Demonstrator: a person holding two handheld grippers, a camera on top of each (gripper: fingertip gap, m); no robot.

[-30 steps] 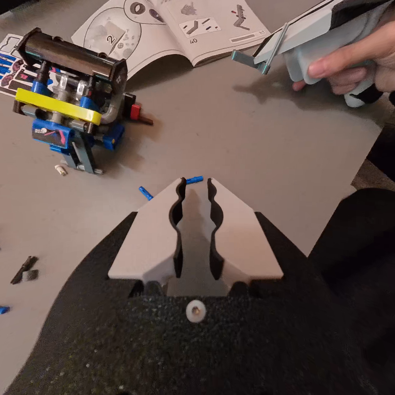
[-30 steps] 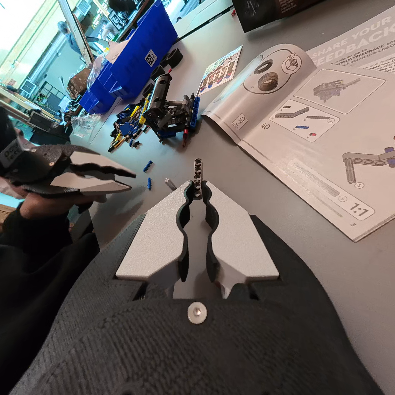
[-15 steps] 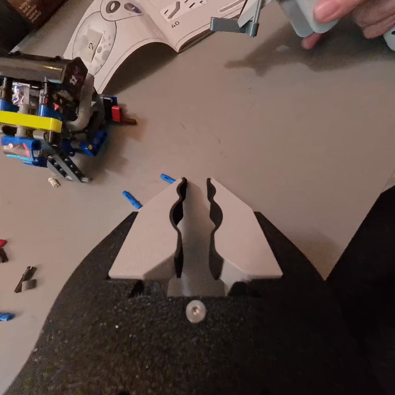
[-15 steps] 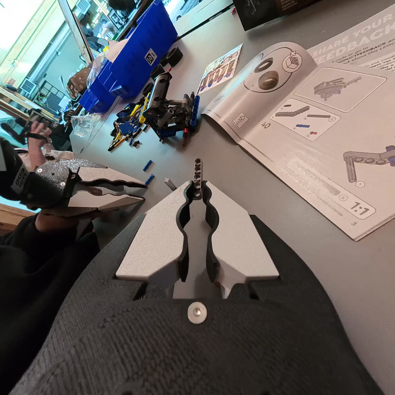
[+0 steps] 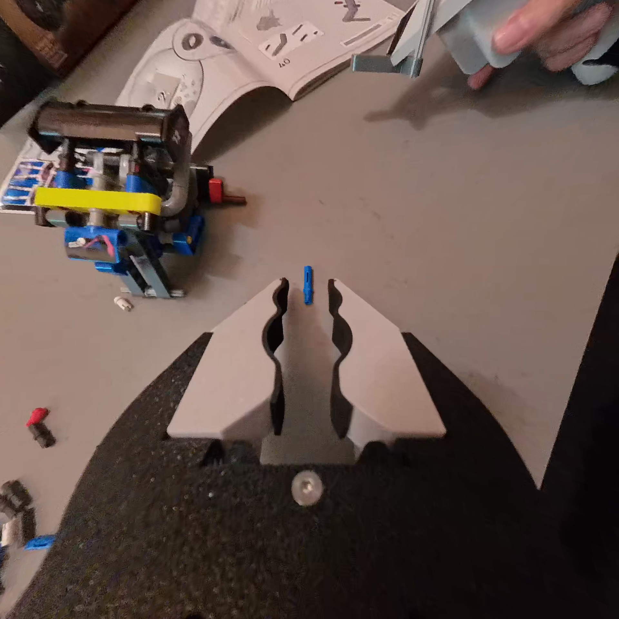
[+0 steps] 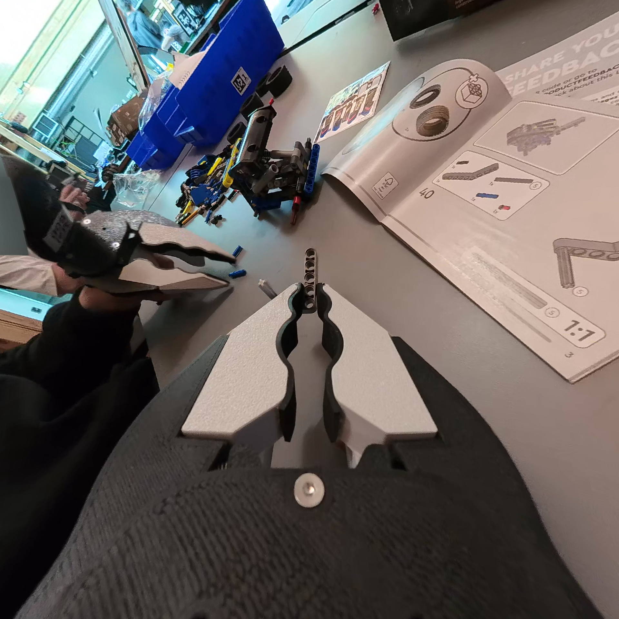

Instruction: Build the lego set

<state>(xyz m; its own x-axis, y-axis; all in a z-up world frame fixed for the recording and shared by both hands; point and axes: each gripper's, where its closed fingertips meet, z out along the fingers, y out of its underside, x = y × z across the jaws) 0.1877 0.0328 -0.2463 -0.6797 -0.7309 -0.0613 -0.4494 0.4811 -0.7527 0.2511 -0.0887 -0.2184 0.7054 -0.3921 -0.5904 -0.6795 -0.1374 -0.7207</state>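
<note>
Grey worktop (image 5: 435,207) fills both views, with windows and blue bins (image 6: 214,90) in the background of the right wrist view. On it lies an open instruction booklet (image 6: 485,187), and beside that stands the half-built lego model (image 5: 114,197), black, blue and yellow, with a sticker sheet (image 6: 355,100) behind it. Loose small pieces lie scattered to the model's left.

Left tongs (image 5: 307,284) are spread apart and grasp nothing; a small blue pin (image 5: 307,284) lies on the worktop right between their tips, touching neither. A second blue pin (image 6: 237,250) lies nearby.

Right tongs (image 6: 311,291) are clenched on a dark grey beam with holes (image 6: 310,268), which sticks straight out past the tips, above the worktop near the booklet. A grey axle piece (image 6: 267,288) lies just beside their left finger.
</note>
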